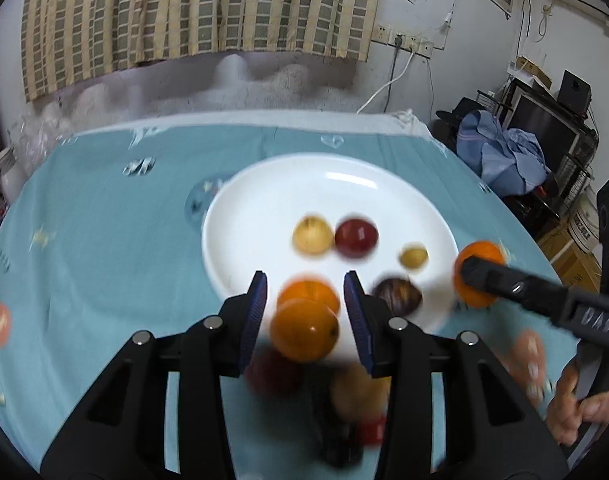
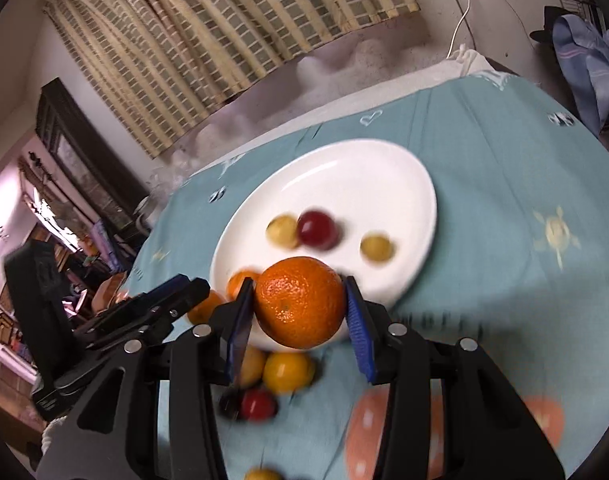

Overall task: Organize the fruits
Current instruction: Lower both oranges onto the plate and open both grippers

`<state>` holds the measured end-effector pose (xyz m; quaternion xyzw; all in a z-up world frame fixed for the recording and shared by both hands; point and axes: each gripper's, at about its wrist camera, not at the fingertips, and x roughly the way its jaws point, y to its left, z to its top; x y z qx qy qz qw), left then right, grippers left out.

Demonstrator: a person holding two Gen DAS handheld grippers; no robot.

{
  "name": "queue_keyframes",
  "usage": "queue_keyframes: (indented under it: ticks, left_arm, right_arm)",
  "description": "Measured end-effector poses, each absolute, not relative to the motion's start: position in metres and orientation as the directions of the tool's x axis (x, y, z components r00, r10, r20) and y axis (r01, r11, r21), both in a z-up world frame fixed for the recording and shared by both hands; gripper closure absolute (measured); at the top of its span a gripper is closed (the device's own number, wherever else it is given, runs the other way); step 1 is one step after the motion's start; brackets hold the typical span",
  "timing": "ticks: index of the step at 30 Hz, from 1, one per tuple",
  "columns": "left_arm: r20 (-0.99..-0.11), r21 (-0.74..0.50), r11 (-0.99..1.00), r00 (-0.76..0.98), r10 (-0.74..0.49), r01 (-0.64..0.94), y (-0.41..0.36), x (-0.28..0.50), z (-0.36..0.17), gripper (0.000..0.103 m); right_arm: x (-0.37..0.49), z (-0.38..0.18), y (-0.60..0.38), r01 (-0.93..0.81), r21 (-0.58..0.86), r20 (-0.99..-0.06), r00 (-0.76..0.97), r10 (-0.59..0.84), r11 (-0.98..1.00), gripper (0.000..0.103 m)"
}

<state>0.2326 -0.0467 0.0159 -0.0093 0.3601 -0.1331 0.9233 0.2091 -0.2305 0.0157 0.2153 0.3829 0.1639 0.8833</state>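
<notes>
Nearest me, my left tongs (image 1: 305, 280) are clenched on a small orange (image 1: 304, 328), which shows sharp between the blue pads while all behind it is smeared. Beneath it, loose fruit lies on the teal tablecloth (image 1: 104, 240): a reddish one (image 1: 274, 372), a brownish-yellow one (image 1: 358, 396) and two small ones, dark and red, too blurred to name. Beyond the tips stands the white plate (image 1: 264, 200) on the table; on it, from the left, lie another orange (image 1: 308, 290) at the near edge, a pale yellow fruit (image 1: 312, 236) touching a red fruit (image 1: 356, 238), a dark brown fruit (image 1: 398, 296) and a little yellow fruit (image 1: 413, 256) set apart. Further right, just past the plate's rim, my right tongs (image 1: 476, 276) come in from the side, my hand (image 1: 584, 408) behind them at the lower right.

From the right wrist camera, my left tongs (image 2: 192, 292) reach in from the left with orange showing at their tip; in the middle my right tongs (image 2: 298, 284) grasp a big orange (image 2: 300, 302), both pads against its peel, above the plate's (image 2: 364, 176) near rim. Under them, on the cloth, lie two yellow fruits (image 2: 286, 372), a small red one (image 2: 258, 404) and a dark one beside it.
</notes>
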Motion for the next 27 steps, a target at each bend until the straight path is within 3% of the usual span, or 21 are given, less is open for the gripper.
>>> queue_keyframes:
  ticks: [4, 5, 6, 11, 14, 17, 27]
  left_arm:
    - [-0.665, -0.150, 0.961, 0.696, -0.271, 0.231, -0.050, 0.265, 0.013, 0.039]
    - [-0.666, -0.157, 0.960, 0.693, -0.275, 0.230, -0.049, 0.267, 0.012, 0.038]
    - [-0.666, -0.161, 0.960, 0.693, -0.276, 0.228, -0.047, 0.266, 0.010, 0.038]
    - [-0.653, -0.192, 0.964, 0.709, -0.264, 0.182, -0.021, 0.238, 0.008, 0.025]
    - [-0.666, -0.230, 0.961, 0.695, -0.272, 0.155, -0.003, 0.213, -0.002, 0.025]
    - [-0.685, -0.202, 0.969, 0.686, -0.244, 0.143, 0.007, 0.185, -0.016, 0.025]
    - [-0.693, -0.294, 0.955, 0.681, -0.237, 0.034, 0.077, 0.116, -0.037, 0.025]
  right_arm:
    - [0.246, 0.004, -0.228, -0.072, 0.453, -0.623, 0.687, 0.374, 0.889, 0.051]
    - [0.249, 0.003, -0.226, -0.062, 0.424, -0.636, 0.690, 0.346, 0.904, 0.030]
    - [0.249, 0.005, -0.225, -0.057, 0.399, -0.640, 0.698, 0.322, 0.915, 0.022]
    - [0.212, 0.018, -0.232, -0.105, 0.447, -0.589, 0.713, 0.380, 0.889, 0.022]
    - [0.187, 0.019, -0.234, -0.115, 0.475, -0.593, 0.691, 0.414, 0.872, 0.016]
    - [0.156, 0.019, -0.234, -0.139, 0.478, -0.571, 0.701, 0.427, 0.867, 0.016]
    - [0.095, -0.008, -0.231, -0.179, 0.506, -0.604, 0.624, 0.495, 0.843, 0.016]
